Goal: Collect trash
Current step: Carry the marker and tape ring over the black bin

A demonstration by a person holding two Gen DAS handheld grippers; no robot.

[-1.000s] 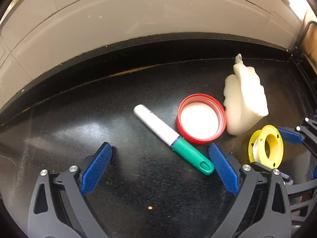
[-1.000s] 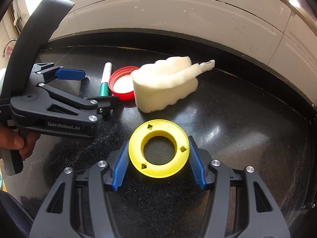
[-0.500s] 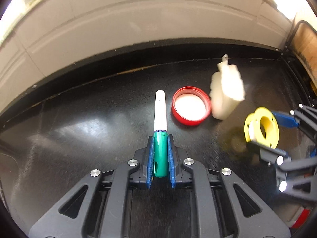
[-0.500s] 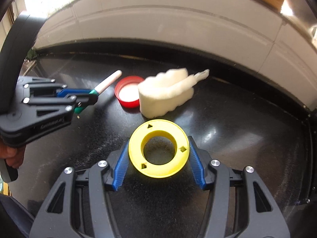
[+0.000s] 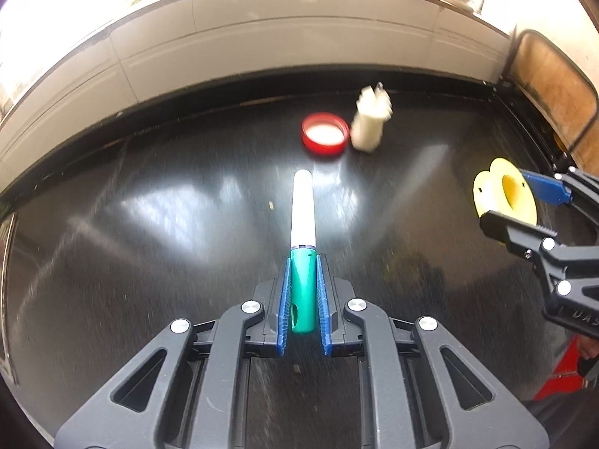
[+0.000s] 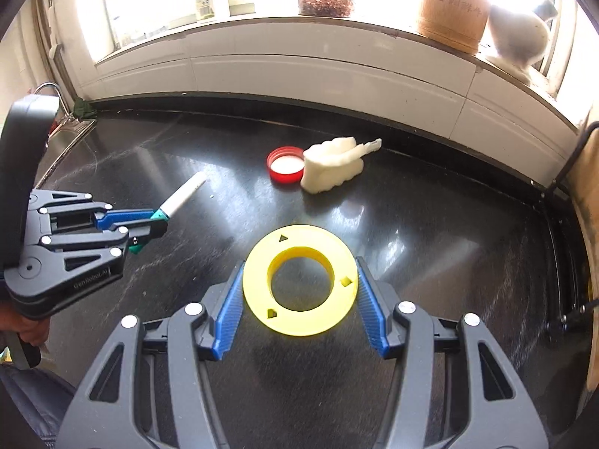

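Left wrist view: my left tongs [image 5: 303, 295] pinch the marker [image 5: 302, 247] by its green cap above the black bench [image 5: 149, 262]; it looks light, stiff and smooth.

Right wrist view: my right tongs [image 6: 299, 301] clamp the rim of a rigid yellow spool [image 6: 299, 285]. "GenRobot.AI" marks the other tongs.

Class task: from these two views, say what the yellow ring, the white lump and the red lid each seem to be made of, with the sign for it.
Yellow ring: matte rigid plastic, probably; crisp edges and cutouts.
White lump: likely foam; rough, dull, ragged surface.
Red lid: smooth plastic, apparently; thin even rim, pale liner.
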